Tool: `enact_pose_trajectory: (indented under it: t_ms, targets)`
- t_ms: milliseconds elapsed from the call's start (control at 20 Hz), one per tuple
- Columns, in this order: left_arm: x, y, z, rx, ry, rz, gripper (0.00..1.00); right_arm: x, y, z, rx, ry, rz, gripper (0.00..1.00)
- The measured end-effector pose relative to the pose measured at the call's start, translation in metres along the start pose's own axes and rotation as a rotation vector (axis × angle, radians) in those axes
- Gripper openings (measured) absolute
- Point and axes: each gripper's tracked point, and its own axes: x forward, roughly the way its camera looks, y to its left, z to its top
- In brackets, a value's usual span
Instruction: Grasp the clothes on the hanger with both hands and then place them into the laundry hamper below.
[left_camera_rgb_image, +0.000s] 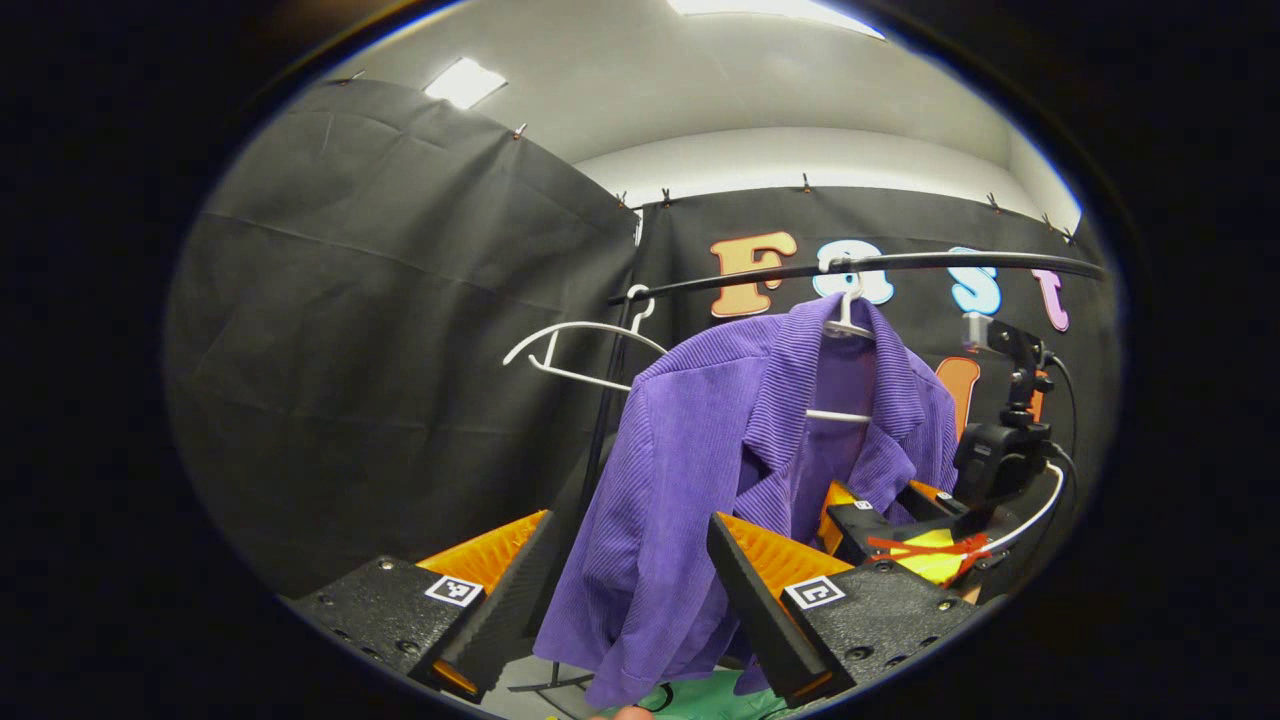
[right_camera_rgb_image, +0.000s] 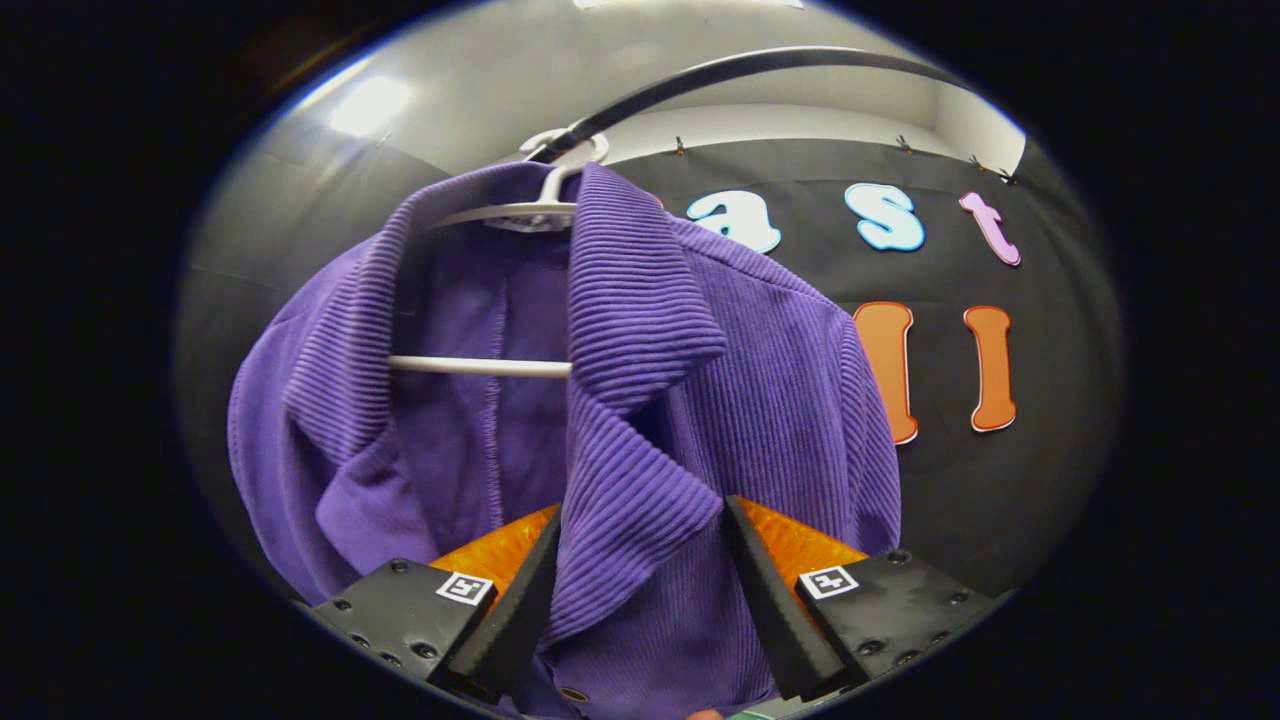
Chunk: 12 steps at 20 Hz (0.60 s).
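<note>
A purple ribbed jacket (left_camera_rgb_image: 720, 470) hangs on a white hanger (left_camera_rgb_image: 848, 320) from a dark rail (left_camera_rgb_image: 870, 268) in the right-centre of the left gripper view. In the right gripper view the jacket (right_camera_rgb_image: 640, 400) takes up the centre, its collar folded open and the hanger's bar (right_camera_rgb_image: 480, 366) crossing behind the lapel at middle left.

The left gripper (left_camera_rgb_image: 625, 590) sits at the bottom of its view with its fingers spread; the jacket's side hem hangs between them, and I cannot tell whether either finger touches the cloth. The right gripper (right_camera_rgb_image: 640, 600) is also spread at the bottom of its view, with the front lapel lying between the fingers and close to both.

In the left gripper view the right gripper (left_camera_rgb_image: 900, 540) shows at lower right, against the jacket's front. A second, bare white hanger (left_camera_rgb_image: 585, 350) hangs at the rail's left end. A patch of green (left_camera_rgb_image: 715, 700) shows at the bottom edge, under the jacket.
</note>
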Motion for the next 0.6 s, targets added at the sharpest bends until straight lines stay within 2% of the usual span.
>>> enact_pose_trajectory:
  t_ms: [100, 300, 350, 500, 550, 600]
  targets:
    - [0.0, -0.011, 0.001, 0.003, -0.017, -0.034, 0.94, 0.005, -0.012, 0.002, 0.023, 0.014, 0.042, 0.94]
    - [0.013, -0.055, -0.013, -0.047, 0.009, -0.142, 0.91, -0.017, -0.039, 0.025, 0.074, -0.013, 0.092, 0.15]
    - [0.017, -0.067, -0.019, -0.062, 0.025, -0.161, 0.91, -0.026, -0.043, 0.034, 0.069, -0.023, 0.107, 0.11]
    - [0.037, -0.089, -0.047, -0.121, 0.09, -0.144, 0.91, -0.047, -0.061, 0.065, 0.058, -0.064, 0.132, 0.11]
    - [0.046, -0.097, -0.055, -0.131, 0.098, -0.139, 0.95, -0.054, -0.063, 0.074, 0.054, -0.077, 0.148, 0.11]
    - [0.055, -0.101, -0.058, -0.132, 0.09, -0.123, 0.91, -0.061, -0.065, 0.082, 0.048, -0.089, 0.163, 0.11]
